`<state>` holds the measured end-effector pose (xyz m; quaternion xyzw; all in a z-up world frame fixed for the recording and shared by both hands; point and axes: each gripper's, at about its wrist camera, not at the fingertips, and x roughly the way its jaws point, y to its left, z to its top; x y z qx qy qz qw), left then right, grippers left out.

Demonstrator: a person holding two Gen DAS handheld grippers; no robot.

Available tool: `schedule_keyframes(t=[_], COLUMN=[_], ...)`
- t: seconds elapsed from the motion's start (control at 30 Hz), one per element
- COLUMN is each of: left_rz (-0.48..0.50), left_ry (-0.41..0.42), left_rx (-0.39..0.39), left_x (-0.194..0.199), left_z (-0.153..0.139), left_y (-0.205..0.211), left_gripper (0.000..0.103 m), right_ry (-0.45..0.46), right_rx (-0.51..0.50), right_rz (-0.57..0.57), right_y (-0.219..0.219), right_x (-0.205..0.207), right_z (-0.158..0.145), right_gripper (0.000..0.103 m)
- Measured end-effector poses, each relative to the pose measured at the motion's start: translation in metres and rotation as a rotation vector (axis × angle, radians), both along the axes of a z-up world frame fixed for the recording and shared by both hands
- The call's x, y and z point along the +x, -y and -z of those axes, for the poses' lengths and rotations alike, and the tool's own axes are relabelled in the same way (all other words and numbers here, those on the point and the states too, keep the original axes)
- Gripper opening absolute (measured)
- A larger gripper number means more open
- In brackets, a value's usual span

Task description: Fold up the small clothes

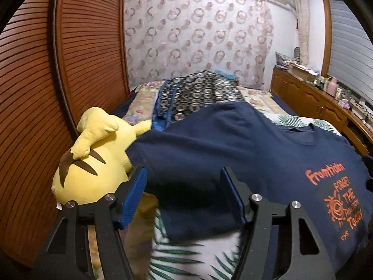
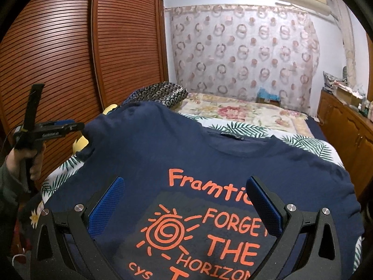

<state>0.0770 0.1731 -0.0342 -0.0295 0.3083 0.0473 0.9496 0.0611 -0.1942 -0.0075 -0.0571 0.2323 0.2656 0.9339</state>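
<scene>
A navy T-shirt (image 2: 186, 154) with orange print lies spread on the bed, collar toward the far end. It also shows in the left wrist view (image 1: 233, 144). My left gripper (image 1: 184, 182) is open, its blue pads either side of the shirt's left sleeve, which lies between them and drapes toward the plush toy. From the right wrist view the left gripper (image 2: 80, 126) sits at the sleeve's tip. My right gripper (image 2: 186, 198) is open and empty above the printed chest.
A yellow plush toy (image 1: 93, 163) lies at the bed's left edge beside the slatted wooden wardrobe (image 1: 58, 70). A dark patterned pillow (image 1: 198, 93) and floral bedding (image 2: 244, 114) lie further up. A wooden cabinet (image 1: 326, 107) with clutter stands right.
</scene>
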Motion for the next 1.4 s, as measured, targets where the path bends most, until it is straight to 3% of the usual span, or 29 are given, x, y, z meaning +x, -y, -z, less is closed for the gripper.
schedule_keyframes(t=[0.17, 0.33, 0.47, 0.6, 0.8, 1.2, 1.23, 1.3, 1.4], left_rz=[-0.032, -0.028, -0.011, -0.009, 0.006, 0.014, 0.017, 0.034, 0.062], left_ry=[-0.025, -0.060, -0.077, -0.068, -0.063, -0.016, -0.031, -0.079, -0.147], left_rx=[-0.009, -0.086, -0.126, -0.087, -0.013, -0.026, -0.033, -0.043, -0.058], left_x=[0.011, 0.019, 0.023, 0.019, 0.011, -0.013, -0.013, -0.009, -0.004], left_z=[0.004, 0.016, 0.021, 0.021, 0.016, 0.006, 0.007, 0.013, 0.026], left_y=[-0.021, -0.038, -0.042, -0.037, -0.029, -0.029, -0.029, -0.029, -0.024], left_gripper=[0.061, 0.052, 0.027, 0.008, 0.000, 0.001, 0.004, 0.042, 0.046], right_ry=[-0.017, -0.026, -0.031, -0.032, -0.038, -0.043, -0.044, -0.045, -0.049], right_rx=[0.003, 0.003, 0.002, 0.004, 0.006, 0.005, 0.007, 0.006, 0.003], right_rz=[-0.006, -0.009, -0.010, -0.008, -0.001, 0.004, 0.004, 0.004, 0.002], right_y=[0.002, -0.001, -0.003, -0.003, -0.003, -0.003, -0.003, -0.003, -0.003], right_x=[0.003, 0.002, 0.002, 0.001, 0.002, 0.004, 0.004, 0.003, 0.004], right_z=[0.000, 0.002, 0.004, 0.005, 0.007, 0.011, 0.012, 0.013, 0.013], right_gripper=[0.103, 0.103, 0.103, 0.103, 0.103, 0.103, 0.103, 0.103, 0.103])
